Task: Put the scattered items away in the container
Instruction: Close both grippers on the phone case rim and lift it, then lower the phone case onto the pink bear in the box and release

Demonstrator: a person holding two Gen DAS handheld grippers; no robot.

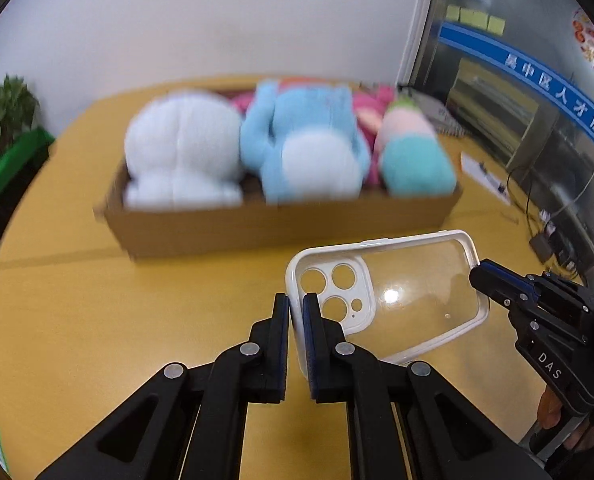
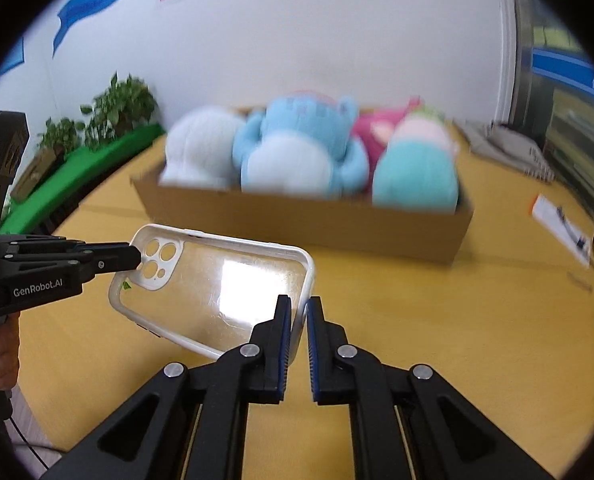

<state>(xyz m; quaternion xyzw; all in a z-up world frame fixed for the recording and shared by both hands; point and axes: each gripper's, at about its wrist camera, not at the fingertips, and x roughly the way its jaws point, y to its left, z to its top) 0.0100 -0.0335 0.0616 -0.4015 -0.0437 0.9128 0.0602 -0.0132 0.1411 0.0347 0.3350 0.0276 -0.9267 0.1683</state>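
A clear phone case (image 1: 409,292) with a white rim and white camera cut-outs hangs above the yellow table, held at both ends. My left gripper (image 1: 295,304) is shut on the rim at the camera end. My right gripper (image 1: 477,274) is shut on the opposite short edge. In the right wrist view the phone case (image 2: 217,284) has my right gripper (image 2: 299,308) pinching its near rim, and my left gripper (image 2: 139,258) clamps the camera end. Behind it stands the cardboard box (image 1: 281,228), also seen as the cardboard box (image 2: 309,224), packed with plush toys.
Inside the box sit a white plush (image 1: 181,148), a blue plush (image 1: 301,148), a pink one and a teal one (image 1: 415,160). Potted plants on a green ledge (image 2: 97,120) line the left. Papers (image 2: 561,224) and cables lie at the table's right edge.
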